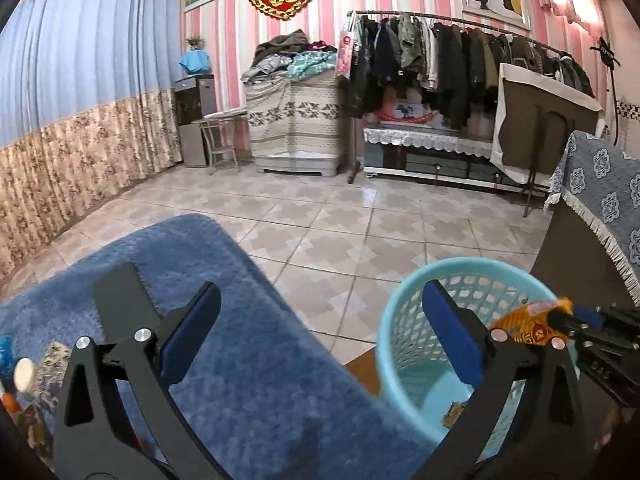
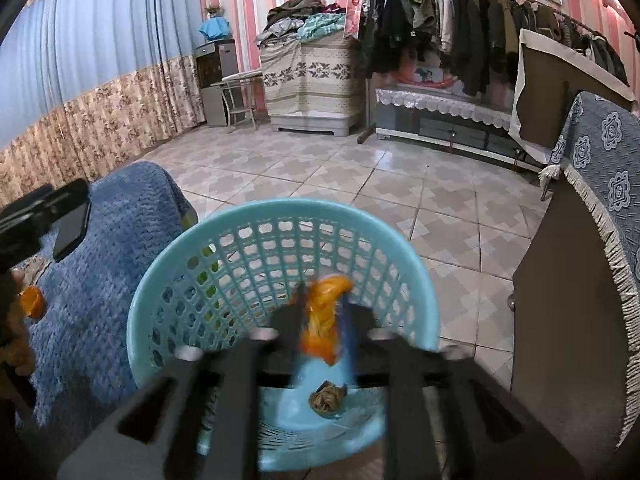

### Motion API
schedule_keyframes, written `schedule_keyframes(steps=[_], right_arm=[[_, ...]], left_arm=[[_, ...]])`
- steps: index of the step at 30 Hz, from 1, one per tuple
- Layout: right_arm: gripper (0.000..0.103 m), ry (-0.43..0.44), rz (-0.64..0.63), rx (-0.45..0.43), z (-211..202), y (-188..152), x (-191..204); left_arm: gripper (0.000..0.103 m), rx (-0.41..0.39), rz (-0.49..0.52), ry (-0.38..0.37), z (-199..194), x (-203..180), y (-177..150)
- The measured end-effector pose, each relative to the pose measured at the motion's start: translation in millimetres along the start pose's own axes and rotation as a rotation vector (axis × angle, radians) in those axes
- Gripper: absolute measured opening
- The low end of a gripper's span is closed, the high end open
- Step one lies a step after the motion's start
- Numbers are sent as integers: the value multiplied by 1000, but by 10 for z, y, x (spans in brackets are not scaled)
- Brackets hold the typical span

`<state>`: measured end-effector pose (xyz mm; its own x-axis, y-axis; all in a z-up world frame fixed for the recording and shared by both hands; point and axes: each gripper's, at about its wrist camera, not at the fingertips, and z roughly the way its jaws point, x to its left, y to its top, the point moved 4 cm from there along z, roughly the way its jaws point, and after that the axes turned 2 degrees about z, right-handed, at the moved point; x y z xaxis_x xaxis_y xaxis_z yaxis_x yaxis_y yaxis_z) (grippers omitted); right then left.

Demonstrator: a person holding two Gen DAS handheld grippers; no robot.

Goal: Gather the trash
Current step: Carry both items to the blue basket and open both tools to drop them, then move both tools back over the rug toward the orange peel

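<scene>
A light-blue plastic basket (image 2: pixel 280 240) stands on the floor beside a blue-covered table (image 2: pixel 108 248). My right gripper (image 2: pixel 324 316) is shut on an orange wrapper (image 2: pixel 324 312) and holds it over the basket's mouth; the left wrist view shows the wrapper (image 1: pixel 528 320) above the basket rim (image 1: pixel 460 270). A crumpled brown scrap (image 2: pixel 328 398) lies on the basket's bottom. My left gripper (image 1: pixel 320 332) is open and empty, above the table's edge and the basket. Small items lie on the table: an orange piece (image 2: pixel 32 302) and a white cap (image 1: pixel 24 374).
A cabinet with a blue fringed cloth (image 2: pixel 600 200) stands close on the right of the basket. Tiled floor (image 2: pixel 360 184) stretches ahead. A clothes rack (image 1: pixel 460 56), a covered chest (image 1: pixel 296 116) and a low TV stand (image 1: pixel 428 152) line the far wall. Curtains (image 1: pixel 80 100) hang on the left.
</scene>
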<state>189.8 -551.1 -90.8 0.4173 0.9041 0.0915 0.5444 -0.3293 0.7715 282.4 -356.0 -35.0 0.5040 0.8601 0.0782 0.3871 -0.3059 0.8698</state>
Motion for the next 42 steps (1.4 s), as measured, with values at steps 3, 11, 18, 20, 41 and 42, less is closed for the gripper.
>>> schedule_keyframes(steps=[3, 11, 18, 20, 41, 42], right_arm=[[71, -4, -7, -21, -21, -8, 67], [91, -40, -34, -54, -185, 2, 159], [92, -9, -68, -86, -434, -46, 433], [93, 8, -91, -93, -490, -57, 580], [94, 241, -313, -60, -611, -565, 2335], [94, 248, -318, -54, -602, -583, 2394]], left_arm=[[97, -7, -10, 21, -131, 138, -28], [97, -18, -83, 77, -593, 618, -174], [98, -15, -138, 133, -1007, 1040, -374], [98, -12, -157, 159, -1156, 1178, -490], [98, 80, -324, 452, -2042, 2854, -1655], [98, 86, -330, 458, -2048, 2911, -1696]])
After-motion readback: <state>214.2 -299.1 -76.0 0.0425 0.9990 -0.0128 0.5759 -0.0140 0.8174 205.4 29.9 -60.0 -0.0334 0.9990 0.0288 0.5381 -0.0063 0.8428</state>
